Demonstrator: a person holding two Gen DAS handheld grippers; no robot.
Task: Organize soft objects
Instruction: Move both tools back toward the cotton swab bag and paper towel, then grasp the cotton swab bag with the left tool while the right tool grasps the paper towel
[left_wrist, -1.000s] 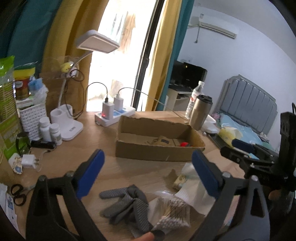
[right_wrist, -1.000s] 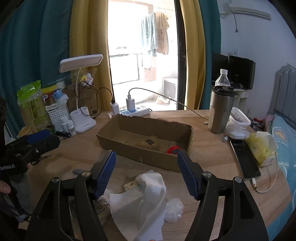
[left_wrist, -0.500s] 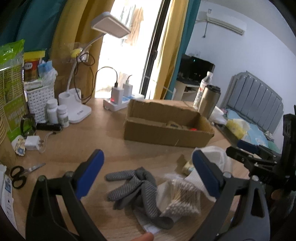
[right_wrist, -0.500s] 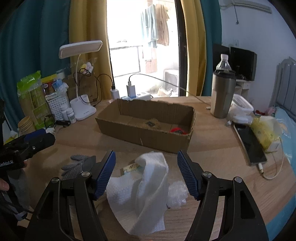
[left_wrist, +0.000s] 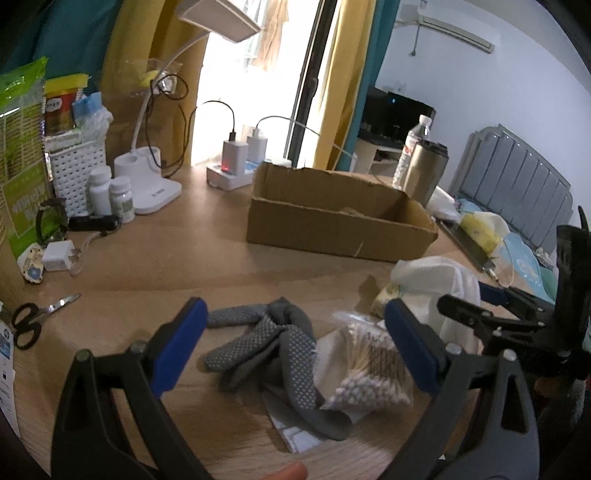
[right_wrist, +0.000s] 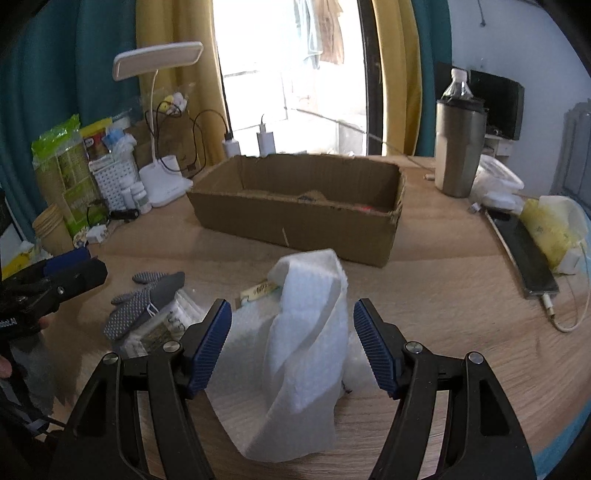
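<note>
White cloth (right_wrist: 308, 325) stands crumpled on the wooden surface (right_wrist: 443, 295) between the right gripper (right_wrist: 291, 341) jaws, spread wide; grey gloves (left_wrist: 273, 343) lie between the equally spread left gripper (left_wrist: 295, 343) jaws, cardboard box (right_wrist: 295, 206) at 12 o'clock, contents probably scraps

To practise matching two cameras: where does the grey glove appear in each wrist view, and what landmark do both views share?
Left wrist view: the glove lies low in the centre, between the open left gripper fingers.
Right wrist view: the glove lies at lower left, left of the white cloth and outside the open right gripper.
Shared landmark: the cardboard box behind the glove on the table.
</note>
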